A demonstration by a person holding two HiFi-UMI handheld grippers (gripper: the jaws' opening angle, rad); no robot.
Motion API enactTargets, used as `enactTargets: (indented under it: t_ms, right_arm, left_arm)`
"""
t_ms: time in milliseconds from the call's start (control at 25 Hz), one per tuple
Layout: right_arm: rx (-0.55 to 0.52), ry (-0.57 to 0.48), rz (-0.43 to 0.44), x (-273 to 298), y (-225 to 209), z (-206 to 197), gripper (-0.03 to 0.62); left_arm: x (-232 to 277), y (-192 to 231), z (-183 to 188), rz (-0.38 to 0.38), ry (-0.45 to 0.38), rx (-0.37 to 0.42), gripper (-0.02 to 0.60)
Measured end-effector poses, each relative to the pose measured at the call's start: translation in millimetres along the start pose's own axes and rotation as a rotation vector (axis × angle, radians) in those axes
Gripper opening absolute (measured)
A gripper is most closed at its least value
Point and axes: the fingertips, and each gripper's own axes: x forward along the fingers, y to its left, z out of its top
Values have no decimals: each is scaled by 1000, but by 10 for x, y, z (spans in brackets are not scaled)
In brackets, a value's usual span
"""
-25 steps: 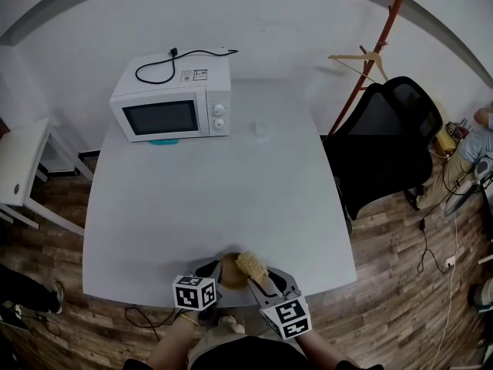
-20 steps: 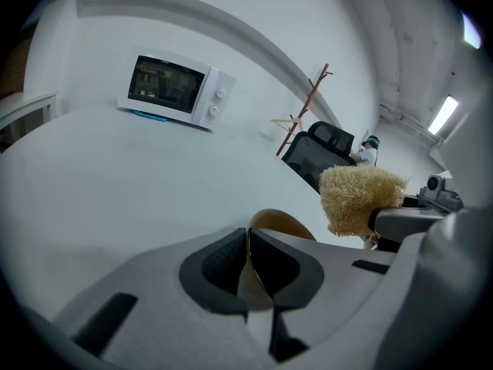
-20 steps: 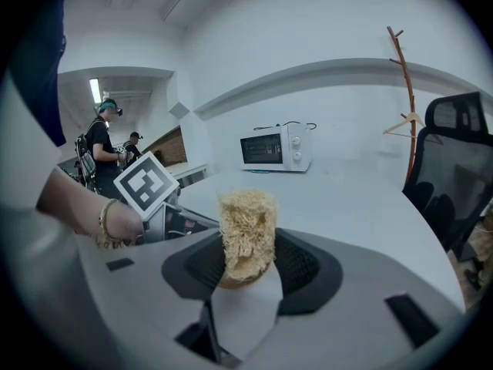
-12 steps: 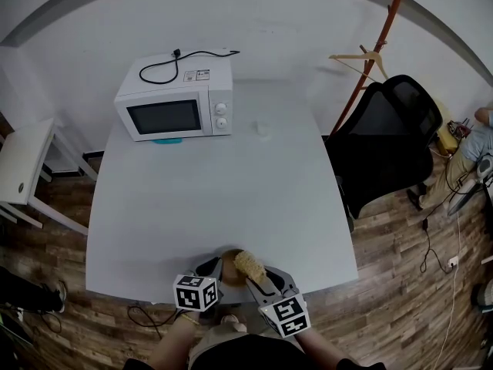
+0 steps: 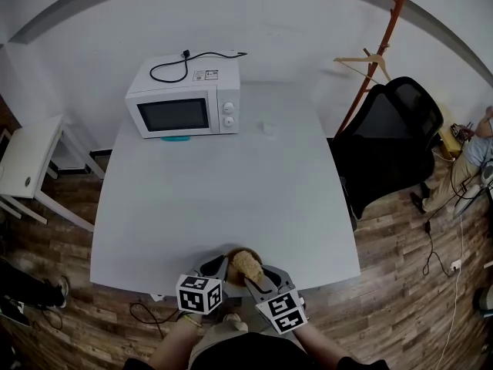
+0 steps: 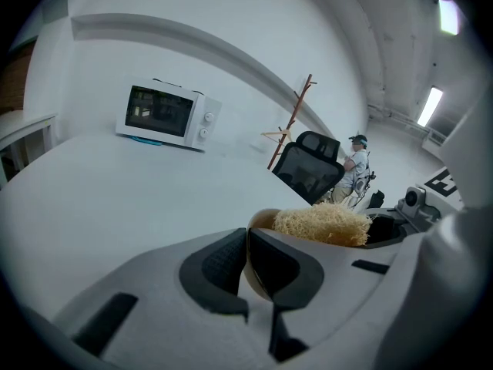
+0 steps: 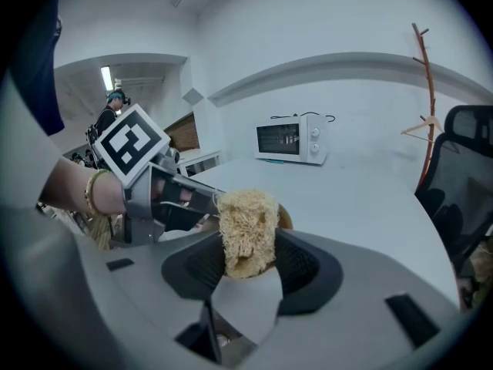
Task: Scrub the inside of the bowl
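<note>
A small brown wooden bowl (image 5: 230,273) is held at the table's near edge. My left gripper (image 5: 222,269) is shut on its rim, which is pinched thin between the pads (image 6: 228,262); the bowl (image 6: 260,220) shows just past them. My right gripper (image 5: 251,276) is shut on a tan, fibrous loofah scrubber (image 5: 247,264). The scrubber (image 7: 246,230) stands upright between the jaws and reaches into the bowl (image 7: 286,219). From the left gripper view the scrubber (image 6: 323,223) lies over the bowl's mouth. The bowl's inside is mostly hidden.
A white microwave (image 5: 185,102) with its cord on top stands at the back left of the grey table (image 5: 223,183). A small clear item (image 5: 267,128) lies beside it. A black office chair (image 5: 385,141) and a coat stand (image 5: 381,41) are to the right, a white side table (image 5: 27,168) to the left.
The head view has shifted, so the table sits further right in frame. Both grippers, the bowl and the scrubber stay together at the near edge, with both grips unchanged.
</note>
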Motion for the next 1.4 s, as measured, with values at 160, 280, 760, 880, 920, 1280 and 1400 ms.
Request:
enactTargets:
  t_ms: [160,280,760,880,920,1280,1400]
  right_arm:
    - [-5,24,-8,-29,30,-57,176]
    - [-8,29,-9,-56,60,-81,176]
    - [-37,34,-2,-103,314,-92,176]
    - [-47,41,11,-100,390,-76,176]
    - [-49,45,18,-100,415,-78,176]
    - [-87,82,82,-83,672,-101,176]
    - [-97,99,110,-98,735,-127,175]
  left_arm:
    - [-122,-82,23,-7,-11,23,31]
    - [-200,-126,27,-13,-18,30,31]
    - [-447,-219,-54,-28,-36,65,31]
    - [-512,-226,-44,-24,-49,66,31]
    - [-531,-229,-47,-23,-52,68,31]
    - [-687,-220,-92,-9,-69,78,32]
    - [-722,-202,-105,0,-76,75,32]
